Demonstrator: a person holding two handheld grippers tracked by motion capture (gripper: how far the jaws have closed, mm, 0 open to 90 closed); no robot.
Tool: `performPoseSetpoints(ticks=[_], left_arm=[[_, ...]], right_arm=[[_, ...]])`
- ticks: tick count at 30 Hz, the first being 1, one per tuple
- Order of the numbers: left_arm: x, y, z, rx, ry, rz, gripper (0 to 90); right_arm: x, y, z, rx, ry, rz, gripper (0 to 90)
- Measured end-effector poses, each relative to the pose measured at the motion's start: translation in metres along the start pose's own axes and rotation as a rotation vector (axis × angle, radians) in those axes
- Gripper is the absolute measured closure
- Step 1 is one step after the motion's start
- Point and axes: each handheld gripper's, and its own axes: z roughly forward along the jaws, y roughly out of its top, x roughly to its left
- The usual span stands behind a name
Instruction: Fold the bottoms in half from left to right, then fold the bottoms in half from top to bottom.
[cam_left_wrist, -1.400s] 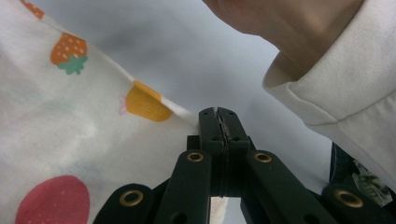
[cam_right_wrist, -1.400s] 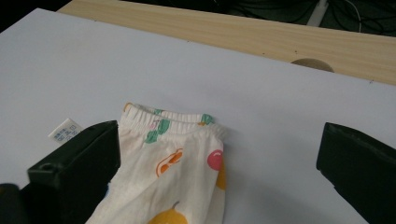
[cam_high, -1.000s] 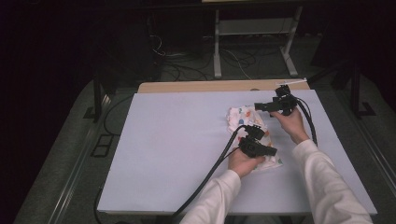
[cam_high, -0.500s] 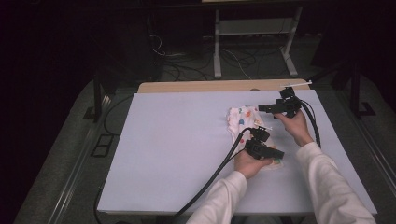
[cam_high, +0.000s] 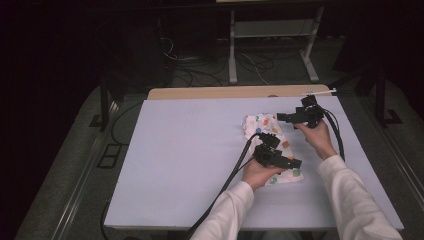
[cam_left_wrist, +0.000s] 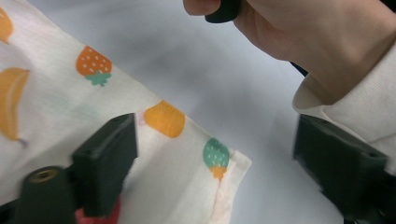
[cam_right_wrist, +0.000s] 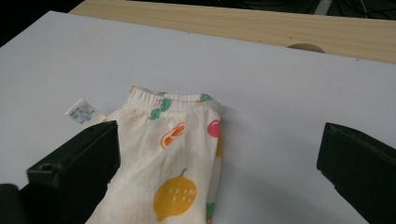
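Note:
A small white garment (cam_high: 259, 123) printed with coloured fruit lies folded on the pale table (cam_high: 190, 150), right of centre. My left gripper (cam_high: 293, 162) hovers over its near end, and in the left gripper view it (cam_left_wrist: 219, 168) is open above the garment's hemmed corner (cam_left_wrist: 224, 163). My right gripper (cam_high: 281, 118) is at the garment's far end, pointing left. In the right gripper view it (cam_right_wrist: 217, 172) is open wide, with the ribbed waistband (cam_right_wrist: 170, 98) and a white label (cam_right_wrist: 84, 113) lying ahead of the jaws. Neither gripper holds any cloth.
A wooden strip (cam_high: 235, 92) runs along the table's far edge. Beyond it are a white metal stand (cam_high: 270, 35) and cables on the dark floor. The left gripper's black cable (cam_high: 225, 185) trails across the table toward the near edge. The person's right hand (cam_left_wrist: 317, 42) is close above the left gripper.
The left hand has slid slightly toward the near edge along the garment. The right gripper has drifted a little nearer and lower at the far end. The garment lies flatter.

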Motion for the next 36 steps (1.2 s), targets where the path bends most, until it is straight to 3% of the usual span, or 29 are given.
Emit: performPoseSetpoints(ticks=[3,5,16,21,27,36], left_arm=[[0.003,0.0,-0.008,-0.003,0.015,0.016,0.0],[0.005,0.0,-0.014,-0.018,0.037,0.034,0.0],[0.024,0.01,-0.044,-0.096,0.132,0.042,0.0],[0.034,0.017,-0.057,-0.124,0.153,0.037,0.0],[0.043,0.021,-0.066,-0.102,0.172,0.064,0.0],[0.058,0.027,-0.077,-0.112,0.179,0.041,0.2]], right_arm=[[0.002,-0.002,0.0,-0.004,0.014,-0.001,0.0],[0.004,-0.003,-0.001,-0.003,0.017,-0.005,0.0],[0.008,-0.005,-0.004,-0.003,0.031,-0.018,0.0],[0.006,-0.007,-0.005,-0.002,0.037,-0.017,0.0],[0.004,-0.008,-0.005,0.006,0.04,-0.017,0.0],[0.003,-0.008,-0.003,0.016,0.047,-0.018,0.0]])
